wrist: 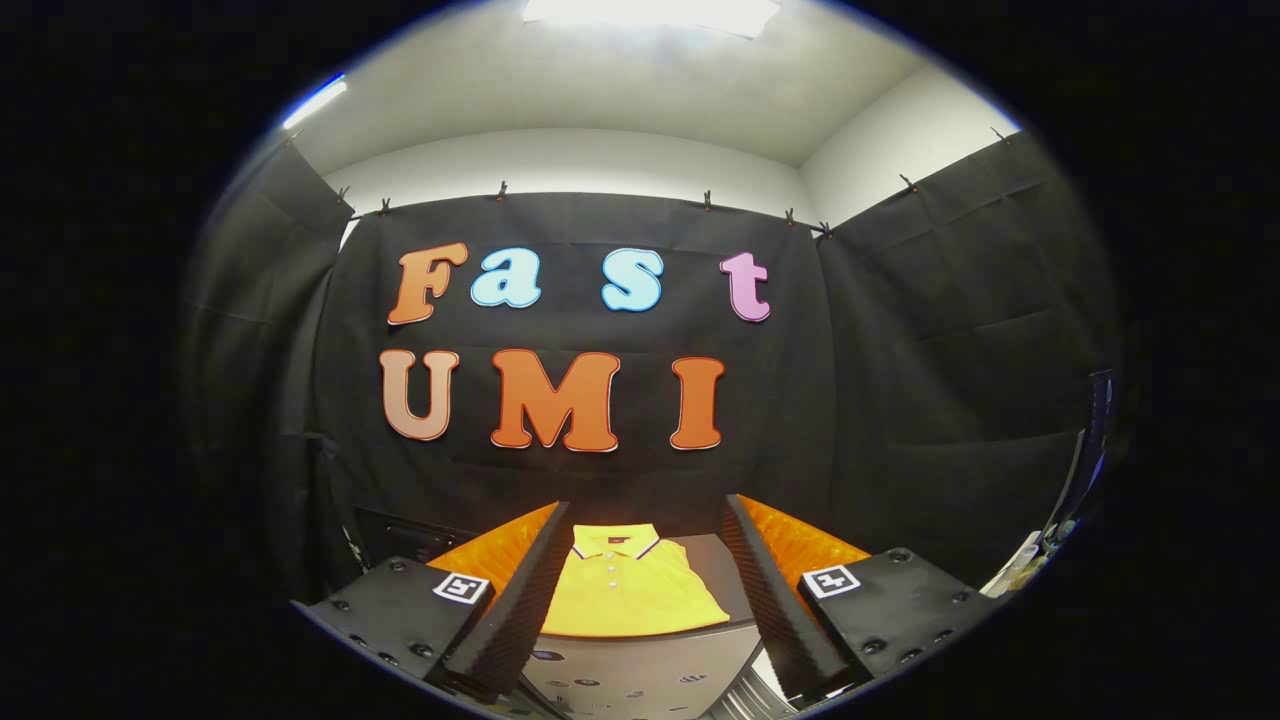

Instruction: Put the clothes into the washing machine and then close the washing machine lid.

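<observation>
A folded yellow polo shirt with a buttoned collar lies flat on the grey top of the washing machine, seen between and beyond my fingers. My gripper is open, its two fingers spread wide to either side of the shirt and above it, touching nothing. The machine's front panel with small dark markings shows just below the shirt. The machine's lid and drum opening are hidden from here.
Black cloth walls close in the booth behind the machine and on both sides. At the far right stands a dark upright object with some light-coloured items below it.
</observation>
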A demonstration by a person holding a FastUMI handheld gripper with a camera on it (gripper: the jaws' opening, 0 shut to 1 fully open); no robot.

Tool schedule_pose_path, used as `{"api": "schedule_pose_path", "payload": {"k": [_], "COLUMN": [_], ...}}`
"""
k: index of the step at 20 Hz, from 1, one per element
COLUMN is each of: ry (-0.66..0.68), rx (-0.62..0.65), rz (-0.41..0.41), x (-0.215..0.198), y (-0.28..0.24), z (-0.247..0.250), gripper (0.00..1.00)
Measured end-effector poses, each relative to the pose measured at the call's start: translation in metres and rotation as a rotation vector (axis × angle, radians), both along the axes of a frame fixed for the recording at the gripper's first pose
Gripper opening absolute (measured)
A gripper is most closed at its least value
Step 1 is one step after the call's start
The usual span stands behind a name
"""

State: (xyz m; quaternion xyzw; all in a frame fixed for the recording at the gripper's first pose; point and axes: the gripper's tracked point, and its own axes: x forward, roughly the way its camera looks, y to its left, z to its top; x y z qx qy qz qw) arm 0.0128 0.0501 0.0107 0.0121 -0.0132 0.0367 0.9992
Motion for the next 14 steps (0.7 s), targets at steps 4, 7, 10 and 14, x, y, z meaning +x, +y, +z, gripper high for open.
{"api": "schedule_pose_path", "payload": {"k": [4,7,10,14], "ry": [-0.002,-0.007,0.017,0.045], "rx": [0.030,0.032,0.030,0.092], "rz": [0.019,0.027,-0.007,-0.050], "x": [0.004,0.011,0.024,0.047], "y": [0.008,0.010,0.000,-0.009], "z": [-0.001,-0.001,-0.012,-0.024], "gripper": [0.98,0.98,0.98,0.98]}}
